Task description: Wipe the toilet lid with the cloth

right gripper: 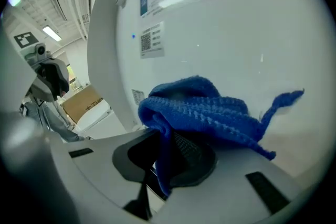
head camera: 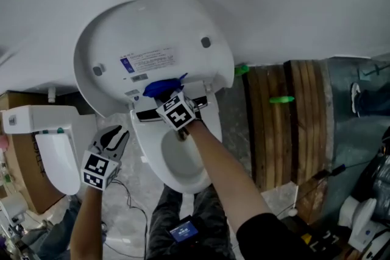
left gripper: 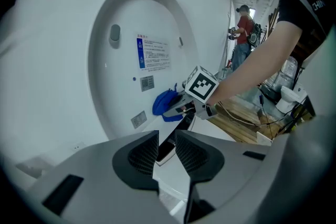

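Observation:
The white toilet lid (head camera: 152, 33) stands raised, its inner face with a printed label toward me. A blue knitted cloth (head camera: 162, 88) lies bunched against the lid's lower edge near the hinge. My right gripper (head camera: 166, 95) is shut on the cloth (right gripper: 205, 107), which drapes over both jaws and touches the lid (right gripper: 220, 34). My left gripper (head camera: 116, 136) hangs lower left of the bowl, apart from the lid. Its jaws (left gripper: 166, 152) stand a little apart with nothing between them. From the left gripper view the cloth (left gripper: 164, 103) and right gripper (left gripper: 176, 107) show against the lid (left gripper: 136, 34).
The open toilet bowl (head camera: 201, 131) is under my right arm. Another white fixture (head camera: 49, 137) and a cardboard box (head camera: 24, 161) stand at the left. A wooden pallet (head camera: 292, 125) lies at the right, with cables on the floor. A person (left gripper: 244, 34) stands far off.

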